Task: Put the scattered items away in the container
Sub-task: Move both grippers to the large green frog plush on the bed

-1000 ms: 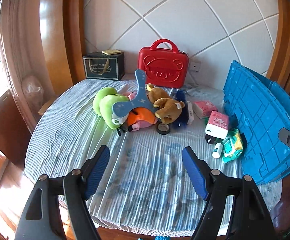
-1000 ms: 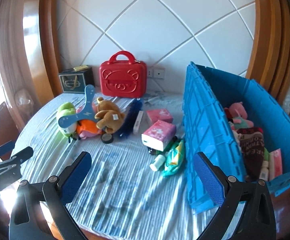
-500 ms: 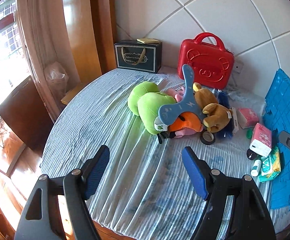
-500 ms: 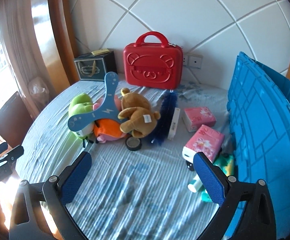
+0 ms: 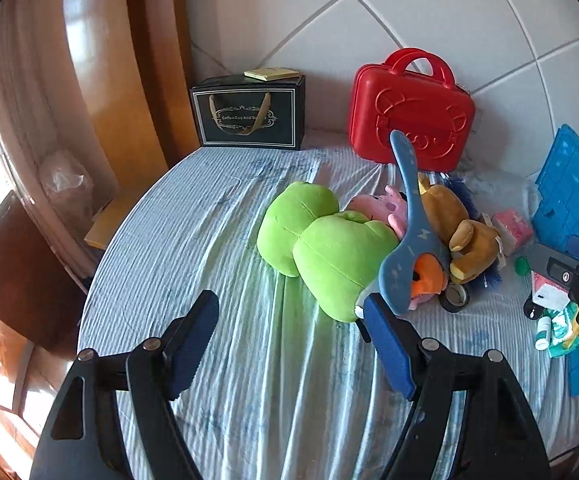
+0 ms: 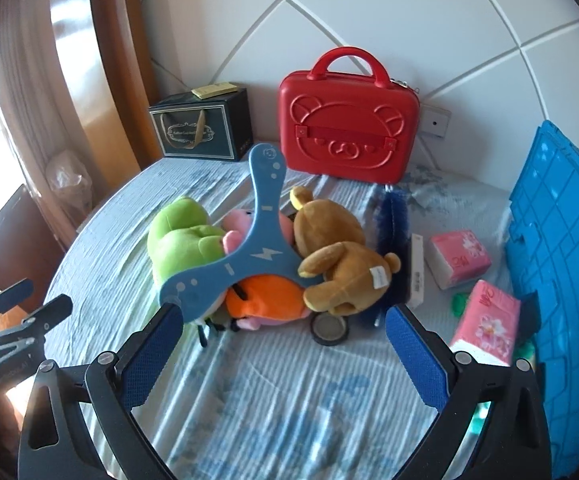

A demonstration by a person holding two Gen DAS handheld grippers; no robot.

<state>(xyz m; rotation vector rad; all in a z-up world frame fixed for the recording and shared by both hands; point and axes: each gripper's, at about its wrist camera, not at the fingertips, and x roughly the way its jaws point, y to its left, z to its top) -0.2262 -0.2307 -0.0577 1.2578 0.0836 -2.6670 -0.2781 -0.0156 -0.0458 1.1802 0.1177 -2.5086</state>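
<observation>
Both the left gripper [image 5: 289, 340] and right gripper [image 6: 281, 344] are held wide open and empty before 1 plush pile [image 6: 257, 264], probably soft and light, best pinched at a limb, beside the blue crate [image 6: 561, 260].

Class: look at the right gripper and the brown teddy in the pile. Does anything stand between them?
Partly. The right gripper is open, short of the pile. A tape roll lies on the cloth just before the teddy, and the blue boomerang leans across the toys beside it.
</observation>
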